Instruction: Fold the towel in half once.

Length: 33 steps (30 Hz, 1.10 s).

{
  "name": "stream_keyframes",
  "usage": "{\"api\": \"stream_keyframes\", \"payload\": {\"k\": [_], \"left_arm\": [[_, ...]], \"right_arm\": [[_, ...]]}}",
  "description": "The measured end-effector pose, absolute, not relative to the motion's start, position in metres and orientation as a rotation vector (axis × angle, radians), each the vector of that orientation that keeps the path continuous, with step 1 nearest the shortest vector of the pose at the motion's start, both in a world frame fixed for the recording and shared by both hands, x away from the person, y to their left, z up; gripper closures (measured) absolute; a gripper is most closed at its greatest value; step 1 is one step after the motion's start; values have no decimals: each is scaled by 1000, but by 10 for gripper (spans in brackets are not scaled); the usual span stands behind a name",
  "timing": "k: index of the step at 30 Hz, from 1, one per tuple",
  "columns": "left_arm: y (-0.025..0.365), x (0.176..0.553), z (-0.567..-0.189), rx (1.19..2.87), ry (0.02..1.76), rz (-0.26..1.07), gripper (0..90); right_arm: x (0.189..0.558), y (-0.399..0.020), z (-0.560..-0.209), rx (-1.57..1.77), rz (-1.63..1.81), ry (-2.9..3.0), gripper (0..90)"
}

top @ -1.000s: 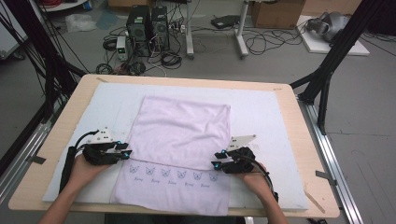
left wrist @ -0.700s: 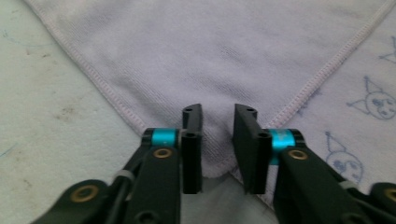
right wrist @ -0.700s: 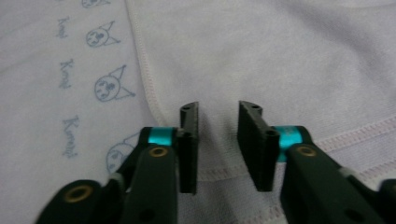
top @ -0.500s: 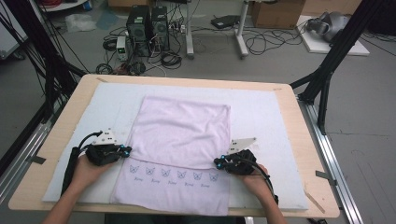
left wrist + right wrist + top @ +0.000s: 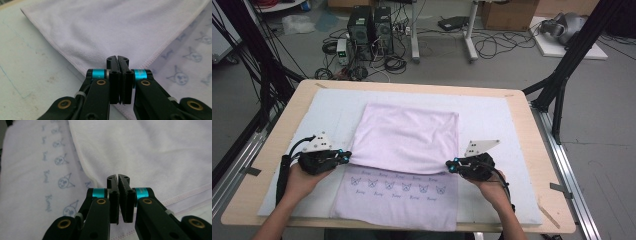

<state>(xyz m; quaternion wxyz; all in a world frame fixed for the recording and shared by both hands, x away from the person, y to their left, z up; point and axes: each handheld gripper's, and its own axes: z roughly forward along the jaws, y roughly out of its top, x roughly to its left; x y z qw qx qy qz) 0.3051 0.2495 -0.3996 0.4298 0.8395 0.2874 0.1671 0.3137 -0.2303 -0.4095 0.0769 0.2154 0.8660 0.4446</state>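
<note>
A lilac cloth lies folded on the white mat, its upper layer plain. The lower layer carries a row of small blue animal prints and reaches toward the near edge. My left gripper is shut on the near left corner of the upper layer. In the left gripper view the jaws meet on the hemmed corner of the cloth. My right gripper is shut on the near right corner. In the right gripper view its jaws pinch the cloth's hem. Both corners are raised a little.
The white mat covers most of the wooden table. Beyond the far edge, computer towers, cables and boxes stand on the floor. Black frame legs rise to the right and left of the table.
Both grippers have shut on the near corners of the upper layer. They have risen slightly and drawn that edge up off the printed layer.
</note>
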Motion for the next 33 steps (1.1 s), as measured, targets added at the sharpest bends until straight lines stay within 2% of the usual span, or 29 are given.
{"api": "stream_keyframes", "payload": {"k": [5, 10, 11, 13, 15, 21, 27, 29, 31, 33], "left_arm": [[250, 278, -381, 2091, 666, 437, 879], [254, 231, -380, 2091, 591, 398, 872], [255, 224, -383, 2097, 591, 394, 836], [254, 221, -391, 2121, 598, 391, 676], [253, 228, -399, 2137, 600, 371, 634], [242, 244, -421, 2196, 570, 299, 653], [235, 250, -441, 2243, 561, 249, 669], [236, 250, -440, 2250, 550, 250, 724], [235, 248, -440, 2255, 543, 251, 823], [234, 248, -440, 2262, 541, 255, 863]], "right_arm": [[299, -240, -385, 600, 1382, 2556, 874], [261, -247, -379, 538, 1410, 2594, 870], [253, -249, -381, 523, 1431, 2612, 846], [244, -250, -387, 532, 1448, 2634, 721], [244, -248, -397, 549, 1405, 2655, 688], [254, -234, -425, 552, 1355, 2720, 624], [256, -231, -440, 564, 1282, 2757, 622], [257, -228, -444, 554, 1244, 2772, 642], [256, -226, -444, 557, 1241, 2764, 712], [258, -226, -444, 553, 1239, 2773, 783]]}}
